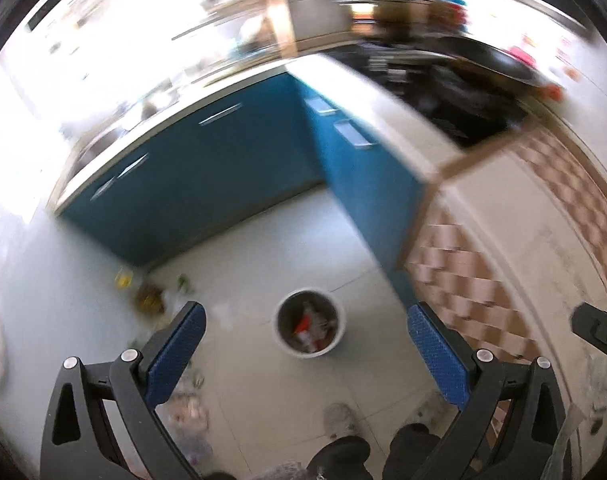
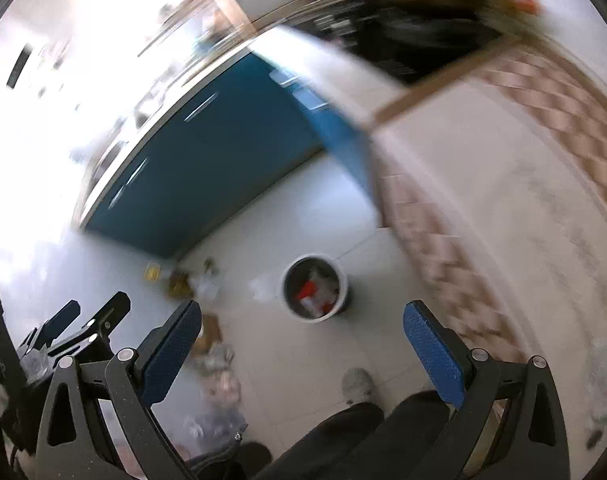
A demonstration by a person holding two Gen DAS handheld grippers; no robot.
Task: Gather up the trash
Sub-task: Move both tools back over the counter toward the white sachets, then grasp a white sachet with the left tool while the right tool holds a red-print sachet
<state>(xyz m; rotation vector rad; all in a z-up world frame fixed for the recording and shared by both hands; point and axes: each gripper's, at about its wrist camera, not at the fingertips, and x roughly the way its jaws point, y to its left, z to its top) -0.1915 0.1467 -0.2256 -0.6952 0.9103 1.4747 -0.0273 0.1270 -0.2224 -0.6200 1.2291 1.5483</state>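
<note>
L gripper (image 1: pixel 305 356) is held w/ jaws spread wide, nothing between the blue pads; R gripper (image 2: pixel 301 354) is likewise spread and empty. Both are carried high above the floor (image 1: pixel 263 248), pointed down and fwd; frames are motion-blurred, so fine detail is lost.

Blue cabinets (image 1: pixel 207 184) are seen along the far side, turning a corner toward a tiled wall (image 1: pixel 483 272) on the R. The white bin (image 1: pixel 309 323) stands on the floor ahead of both grippers, near-centred betw. the fingers in each view; red and pale scraps are already inside it.

Trash is scattered on the floor to the L of the bin. A brownish-yellow clump (image 1: pixel 148 298) lies by the cabinet foot, w/ a small yellow piece (image 1: pixel 122 279) just beyond it and a greenish bit (image 1: pixel 183 282) beside. Pale crumpled wrappers (image 2: pixel 219 364) are strewn closer in, below-L of the R gripper's L finger. No long axis can be made out on any piece; too blurred.

Key relation, as judged: loose trash lies L of and nearer than the bin, so the L gripper is probably the better placed arm, and a reach down and L would be called for, then a carry R to the bin. Nearest pile is likely to be taken first.
</note>
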